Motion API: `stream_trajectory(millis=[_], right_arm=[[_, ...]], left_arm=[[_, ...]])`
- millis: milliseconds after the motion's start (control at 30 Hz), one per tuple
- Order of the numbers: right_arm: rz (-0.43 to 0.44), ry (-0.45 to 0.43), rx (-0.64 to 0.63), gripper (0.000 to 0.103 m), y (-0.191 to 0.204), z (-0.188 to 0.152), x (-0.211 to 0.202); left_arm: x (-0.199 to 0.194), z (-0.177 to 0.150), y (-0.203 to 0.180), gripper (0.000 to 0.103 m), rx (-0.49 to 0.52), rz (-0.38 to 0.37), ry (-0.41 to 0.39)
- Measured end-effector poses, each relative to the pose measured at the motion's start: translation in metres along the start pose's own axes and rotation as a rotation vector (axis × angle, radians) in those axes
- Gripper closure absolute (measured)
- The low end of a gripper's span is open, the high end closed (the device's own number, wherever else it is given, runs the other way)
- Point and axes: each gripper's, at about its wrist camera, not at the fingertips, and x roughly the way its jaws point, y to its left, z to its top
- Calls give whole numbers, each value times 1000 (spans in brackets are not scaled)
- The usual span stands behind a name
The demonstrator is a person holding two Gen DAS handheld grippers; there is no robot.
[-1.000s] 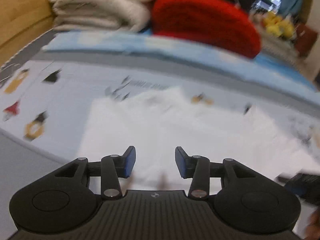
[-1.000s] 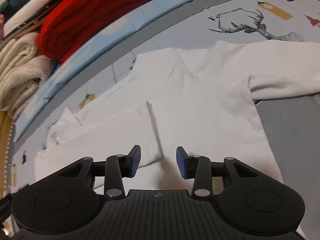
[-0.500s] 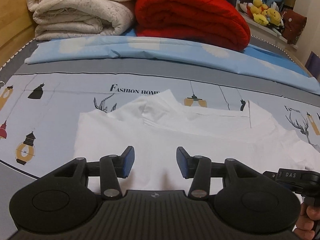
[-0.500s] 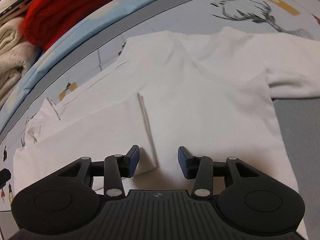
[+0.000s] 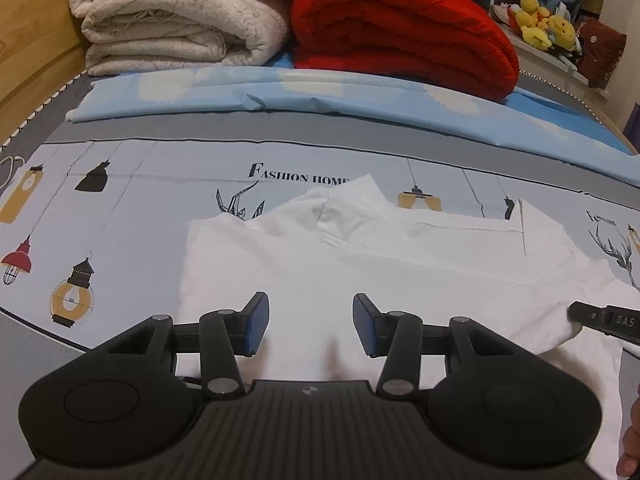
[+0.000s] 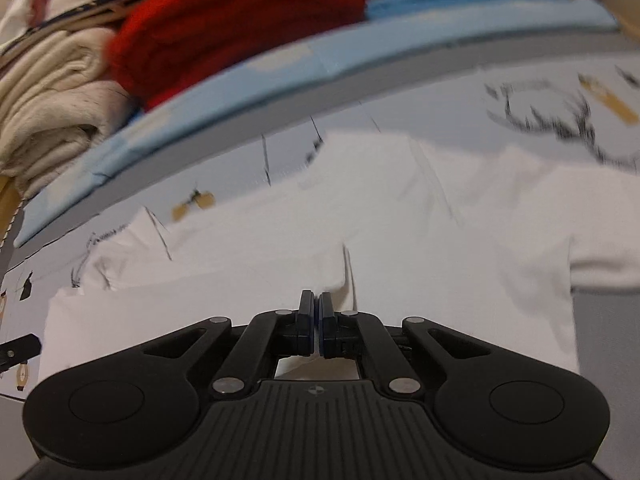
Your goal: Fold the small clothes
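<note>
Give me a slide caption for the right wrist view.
Right gripper, jaws just closed, over a white shirt spread on a printed bedsheet, red blanket behind.

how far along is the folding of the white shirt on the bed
Done: one sleeve side of the white long-sleeved cotton shirt is folded in over the body, its edge visible near the collar. In hand: the right gripper has just closed, jaws together at the folded sleeve's edge; whether it pinches fabric is unclear. The left gripper hovers open over the hem. Left: the other sleeve lies spread out, and the body is unfolded.
</note>
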Motion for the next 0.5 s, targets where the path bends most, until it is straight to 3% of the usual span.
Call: stream_trajectory(millis=[500], right_arm=[[-2,-20,-37,103,-3,3,-5]], left_arm=[[3,1,-3,52,-12,-2,7]])
